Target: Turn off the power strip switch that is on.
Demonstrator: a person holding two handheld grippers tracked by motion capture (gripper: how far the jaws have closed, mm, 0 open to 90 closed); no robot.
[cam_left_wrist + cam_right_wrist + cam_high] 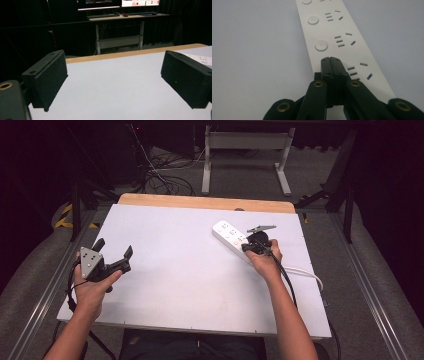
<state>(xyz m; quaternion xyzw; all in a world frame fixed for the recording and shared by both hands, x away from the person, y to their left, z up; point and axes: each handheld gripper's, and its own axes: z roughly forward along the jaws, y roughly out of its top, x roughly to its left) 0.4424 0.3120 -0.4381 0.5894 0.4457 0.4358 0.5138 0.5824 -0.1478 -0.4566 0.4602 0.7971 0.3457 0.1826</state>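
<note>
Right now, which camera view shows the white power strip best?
The right gripper view: the power strip runs up the frame, its round buttons and socket slots sharp. The high view shows it whole but small, under the right gripper. The left gripper view shows a corner behind one finger.

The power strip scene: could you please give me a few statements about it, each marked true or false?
1. The right gripper has its jaws shut, tips over the white power strip. True.
2. The left gripper is clamped on the power strip. False: its jaws stand wide apart over bare white table, well away from the strip.
3. A plug sits in one of the strip's sockets. False: the sockets seen in the right gripper view are all vacant.
4. Round buttons sit beside the sockets on the strip. True.
5. The power strip lies on the person's right half of the table. True.
</note>
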